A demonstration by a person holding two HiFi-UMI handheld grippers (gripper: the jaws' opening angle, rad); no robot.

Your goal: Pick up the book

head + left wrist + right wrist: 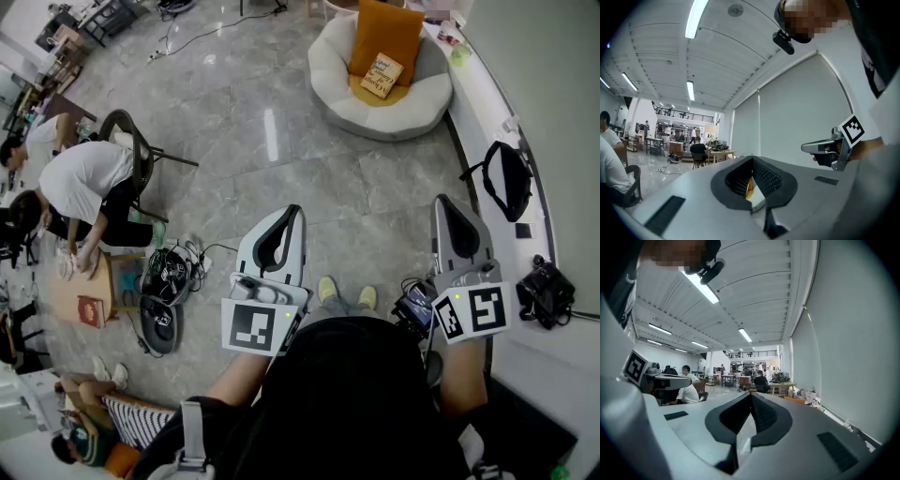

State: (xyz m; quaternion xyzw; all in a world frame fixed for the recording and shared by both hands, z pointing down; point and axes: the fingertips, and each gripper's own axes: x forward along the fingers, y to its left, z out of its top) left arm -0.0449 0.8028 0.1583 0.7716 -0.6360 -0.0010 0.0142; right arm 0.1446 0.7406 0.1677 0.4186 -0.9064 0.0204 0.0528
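Left claw (294, 212) and right claw (448, 201) are both clenched, empty, level before you. Book (382, 75) lies cover-up on the orange cushion (389, 28) in the beanbag chair (337, 98), well apart across the floor. Risk: arriving clenched, you shove it into soft padding. Long axis probably runs away from you, slightly skewed.

The floor (281, 187) is of grey, shining stone tiles. A white round beanbag (330, 70) stands on it and carries an orange cushion (389, 33) and the book (382, 75). Far left of the beanbag a black chair (131, 155) stands on the tiles. Nearer than the chair lie a low wooden table (80, 291) and a dark heap (169, 277), probably bags and cables.
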